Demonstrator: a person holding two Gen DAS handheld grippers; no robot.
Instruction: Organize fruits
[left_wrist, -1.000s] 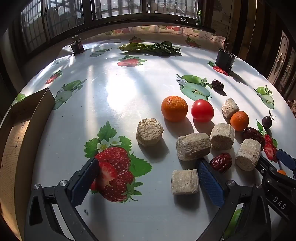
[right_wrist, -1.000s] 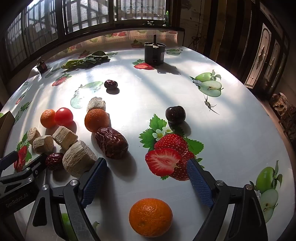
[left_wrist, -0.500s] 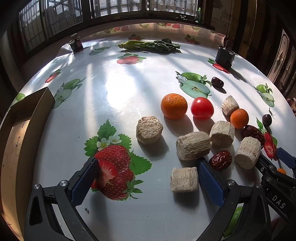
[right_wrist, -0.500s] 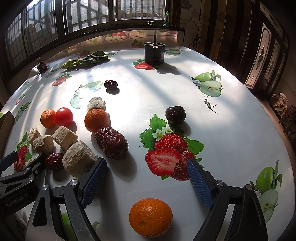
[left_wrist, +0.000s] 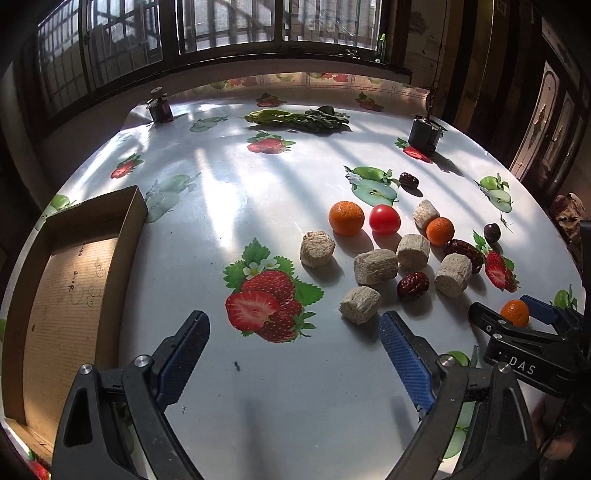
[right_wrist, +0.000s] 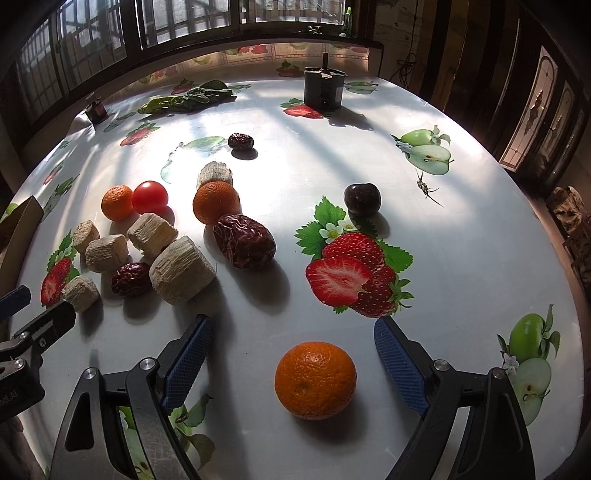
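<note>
Fruits lie scattered on a fruit-print tablecloth. In the right wrist view my right gripper (right_wrist: 291, 332) is open, with an orange (right_wrist: 315, 380) lying between its fingers near the front. Beyond it are a large red date (right_wrist: 244, 241), a second orange (right_wrist: 216, 202), a dark cherry (right_wrist: 362, 198), a tomato (right_wrist: 149, 196) and a small date (right_wrist: 131, 279). In the left wrist view my left gripper (left_wrist: 293, 328) is open and empty above a printed strawberry. The tomato (left_wrist: 384, 219), an orange (left_wrist: 346, 218) and the small date (left_wrist: 413, 285) lie ahead to its right.
An open cardboard box (left_wrist: 70, 280) sits at the left table edge. Several beige fibrous cylinders (left_wrist: 375, 266) lie among the fruits. Leafy greens (left_wrist: 299, 118), a small jar (left_wrist: 159, 107) and a dark motor-like block (right_wrist: 325, 88) stand at the back. The right gripper shows at the left view's right edge (left_wrist: 517, 317).
My left gripper has pulled back and risen, so the box and fruits look farther away. My right gripper has moved forward slightly around the near orange.
</note>
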